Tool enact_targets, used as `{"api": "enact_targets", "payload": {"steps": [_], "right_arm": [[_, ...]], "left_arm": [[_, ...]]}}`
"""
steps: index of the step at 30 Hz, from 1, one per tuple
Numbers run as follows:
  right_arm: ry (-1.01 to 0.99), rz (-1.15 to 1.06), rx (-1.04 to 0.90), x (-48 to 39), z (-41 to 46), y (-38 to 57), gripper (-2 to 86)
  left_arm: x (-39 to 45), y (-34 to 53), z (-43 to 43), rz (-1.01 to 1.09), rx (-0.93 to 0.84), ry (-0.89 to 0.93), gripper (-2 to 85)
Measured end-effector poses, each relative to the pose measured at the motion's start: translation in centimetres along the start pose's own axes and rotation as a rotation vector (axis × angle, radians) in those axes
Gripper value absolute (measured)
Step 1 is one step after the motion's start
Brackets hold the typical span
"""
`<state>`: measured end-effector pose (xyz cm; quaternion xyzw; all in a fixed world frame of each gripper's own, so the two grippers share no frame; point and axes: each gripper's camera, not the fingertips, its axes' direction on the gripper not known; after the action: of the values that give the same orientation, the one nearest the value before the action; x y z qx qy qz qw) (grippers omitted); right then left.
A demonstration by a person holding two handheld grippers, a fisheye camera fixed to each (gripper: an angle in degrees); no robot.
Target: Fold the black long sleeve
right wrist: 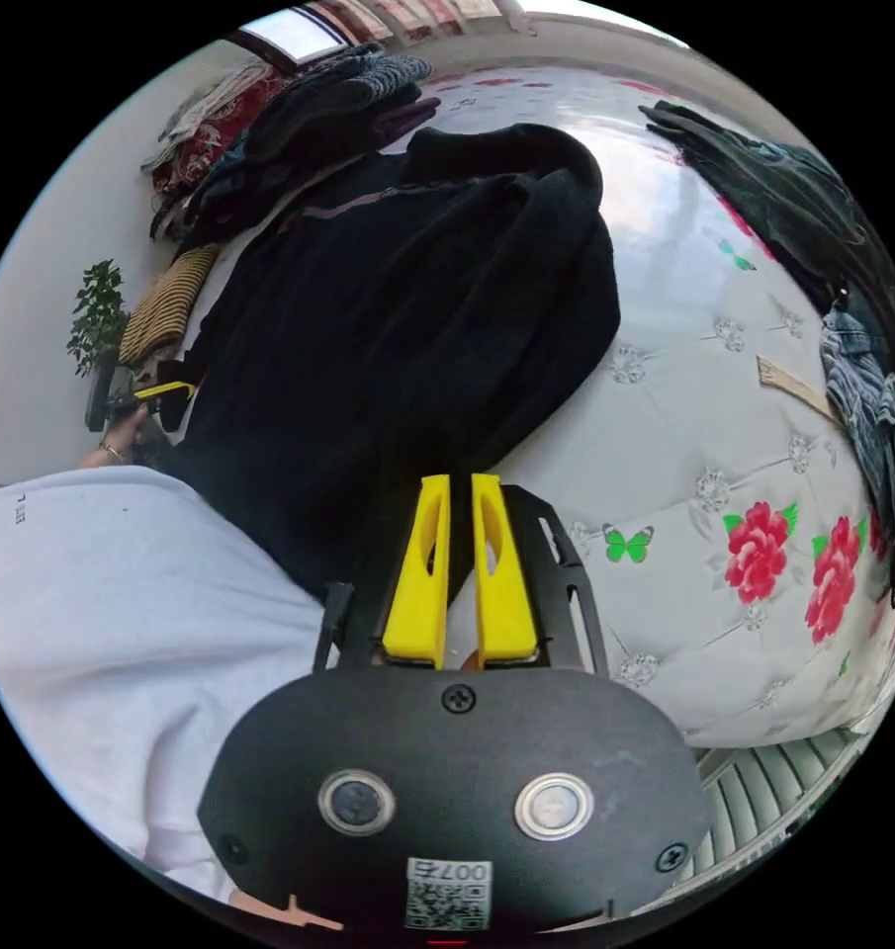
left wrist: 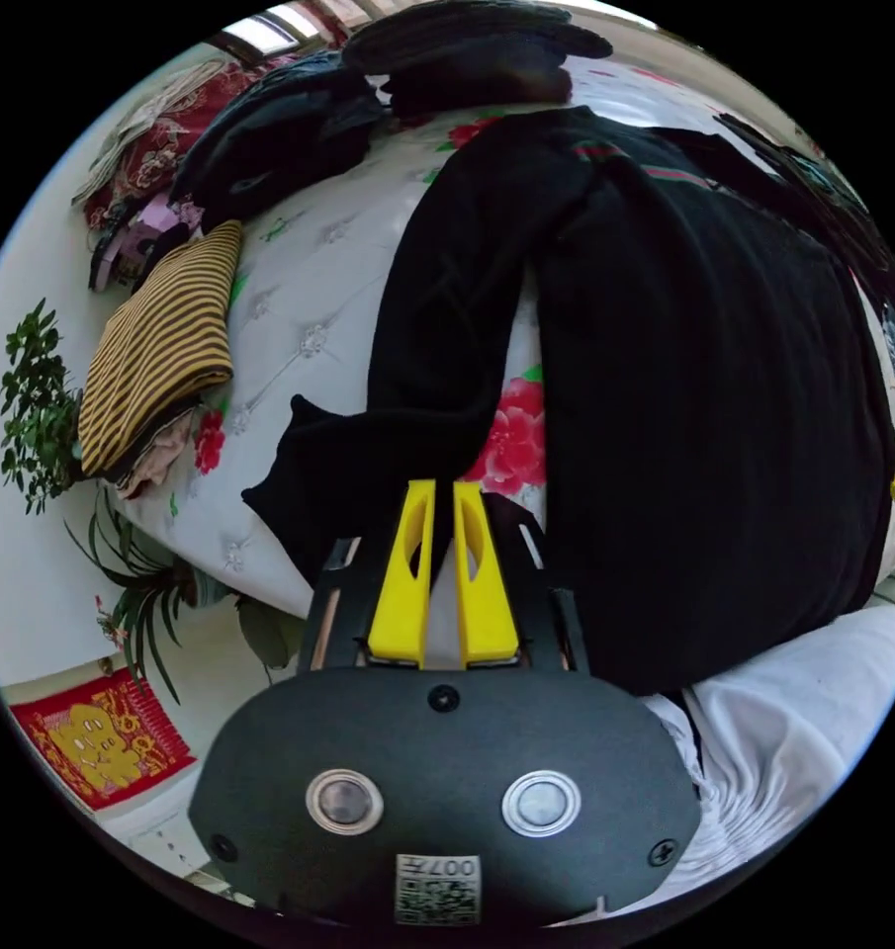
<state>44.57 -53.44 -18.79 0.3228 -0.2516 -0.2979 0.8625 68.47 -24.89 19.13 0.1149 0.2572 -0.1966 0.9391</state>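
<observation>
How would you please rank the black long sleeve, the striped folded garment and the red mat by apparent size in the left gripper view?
1. Black long sleeve, by far the largest.
2. Striped folded garment.
3. Red mat, slightly smaller, though the fisheye edge makes this unsure.

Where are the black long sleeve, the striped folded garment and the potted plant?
black long sleeve (left wrist: 704, 395): left gripper view, its body.
striped folded garment (left wrist: 160, 346): left gripper view, top face.
potted plant (left wrist: 37, 405): left gripper view, its leaves.

Striped top (left wrist: 160, 346) folded on the quilted floral bed (left wrist: 309, 297), dark clothes pile (left wrist: 269, 138) just past it. Potted plants (left wrist: 42, 405) by the wall, jeans (right wrist: 862, 395) on the bed's other side.
</observation>
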Motion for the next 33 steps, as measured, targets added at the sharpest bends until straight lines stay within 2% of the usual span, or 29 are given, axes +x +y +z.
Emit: {"api": "enact_targets", "payload": {"steps": [2, 4, 6, 9, 11, 13, 16, 18, 21, 25, 28, 29, 30, 33], "right_arm": [[0.032, -0.013, 0.052, 2.6, -3.7, -0.4, 2.9], [0.170, 0.037, 0.177, 6.2, -9.8, -0.4, 2.3], [0.367, 0.238, 0.402, 12.7, -20.4, 0.9, 2.0], [0.472, 0.522, 0.656, 19.0, -30.2, 5.2, 3.3], [0.444, 0.572, 0.633, 20.8, -31.4, 6.5, 4.3], [0.374, 0.520, 0.610, 20.2, -29.6, 7.7, 5.0], [0.202, 0.342, 0.499, 15.8, -20.3, 9.7, 6.5], [0.066, 0.207, 0.326, 10.9, -10.3, 12.4, 7.7], [0.025, 0.103, 0.148, 5.5, -1.3, 17.4, 8.4], [0.012, -0.009, 0.062, 1.6, 2.1, 22.9, 8.0], [-0.002, -0.081, -0.041, 0.2, 4.9, 25.5, 6.3], [-0.008, -0.092, -0.113, -0.1, 6.6, 26.2, 5.0], [0.044, -0.099, -0.082, -0.5, 6.7, 27.3, 3.2], [0.040, -0.123, -0.133, -0.8, 7.4, 29.8, 1.1]], "left_arm": [[-1.8, -1.6, 0.1, -0.010, -0.009, -0.035, 0.5], [-4.2, -3.9, 0.0, 0.005, -0.042, -0.086, 0.1], [-9.5, -7.0, -2.9, -0.061, 0.023, -0.129, 0.0], [-17.6, -9.5, -8.6, -0.239, 0.165, -0.067, 0.1], [-21.7, -9.4, -11.2, -0.361, 0.236, -0.038, 0.1], [-24.4, -7.6, -12.9, -0.461, 0.323, -0.022, 0.4], [-24.9, -3.9, -12.0, -0.441, 0.357, 0.114, 3.4], [-21.7, -0.8, -9.4, -0.292, 0.294, 0.278, 6.6], [-16.8, 4.0, -7.3, -0.090, 0.199, 0.422, 7.8], [-15.3, 8.2, -7.5, 0.079, 0.165, 0.467, 8.2], [-15.6, 8.2, -6.5, 0.149, 0.050, 0.509, 8.4], [-15.5, 7.9, -6.6, 0.165, 0.033, 0.460, 7.7], [-15.5, 7.6, -7.2, 0.186, 0.023, 0.391, 6.5], [-16.5, 7.4, -8.6, 0.256, 0.016, 0.354, 1.2]]}}
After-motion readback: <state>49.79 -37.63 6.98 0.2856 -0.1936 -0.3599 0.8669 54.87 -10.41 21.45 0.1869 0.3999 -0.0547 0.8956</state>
